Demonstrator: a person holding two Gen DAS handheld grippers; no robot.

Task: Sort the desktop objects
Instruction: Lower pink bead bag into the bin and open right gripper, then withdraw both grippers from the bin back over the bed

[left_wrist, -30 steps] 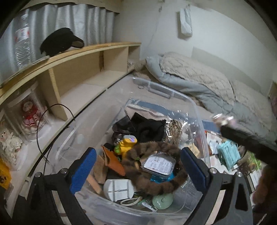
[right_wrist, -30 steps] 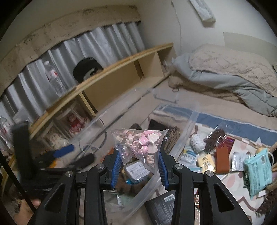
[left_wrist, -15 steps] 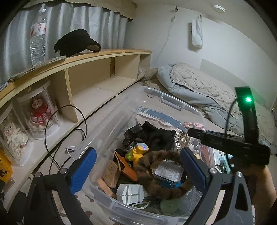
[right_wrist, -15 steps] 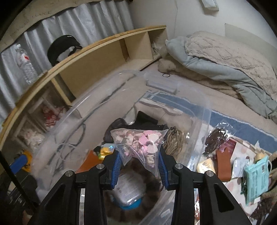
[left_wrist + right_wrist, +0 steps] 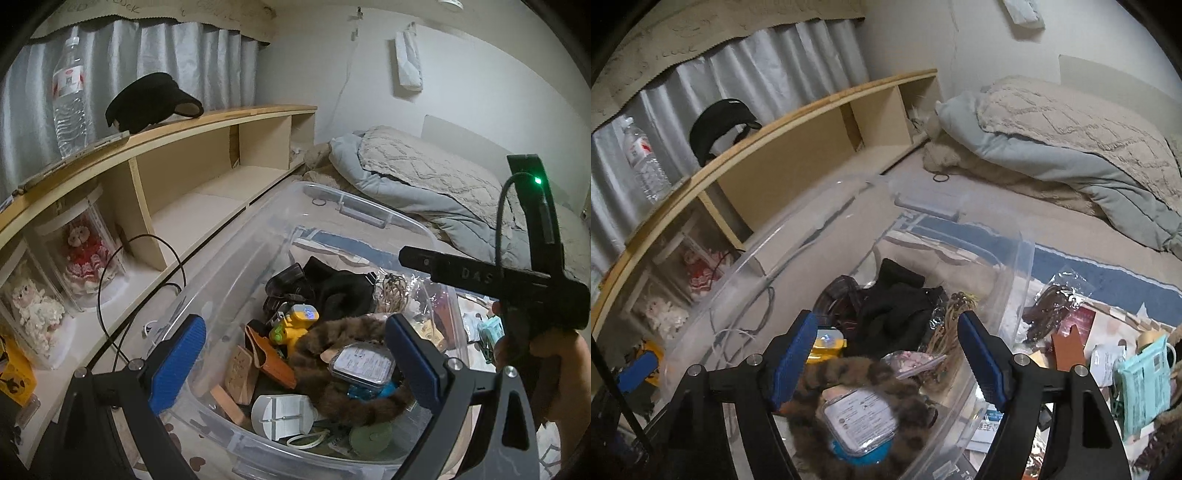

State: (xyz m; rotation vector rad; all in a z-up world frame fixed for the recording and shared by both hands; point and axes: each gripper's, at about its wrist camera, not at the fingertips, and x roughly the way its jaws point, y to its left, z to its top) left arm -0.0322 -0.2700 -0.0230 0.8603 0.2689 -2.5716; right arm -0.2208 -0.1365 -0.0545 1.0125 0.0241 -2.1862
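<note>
**Two handheld grippers over a clear storage bin of mixed items**

A person holds a gripper in each hand above a clear plastic bin point(image 5: 364, 212) on the floor beside a low wooden shelf point(image 5: 207, 122). The right gripper point(image 5: 886, 354) points down into the bin; its blue-padded jaws are opening, with nothing pressed between the pads. Just below it, a small bag of pink and white pieces point(image 5: 916, 360) lies released inside the bin, resting on a brown furry band point(image 5: 857, 373) and beside a bundle of tan cord point(image 5: 951, 325).

The left gripper point(image 5: 291, 363) hangs over the near rim of the bin with its jaws spread wide and empty. Between them, in the bin, sit a clear lidded box point(image 5: 362, 363), a yellow toy point(image 5: 293, 325), black cloth point(image 5: 340, 291) and a white round part point(image 5: 282, 411).

On the shelf top stand a water bottle point(image 5: 70, 110) and a black visor point(image 5: 151, 101). More packets, including a teal pack point(image 5: 1143, 384), lie on the floor outside the bin, to the right
</note>
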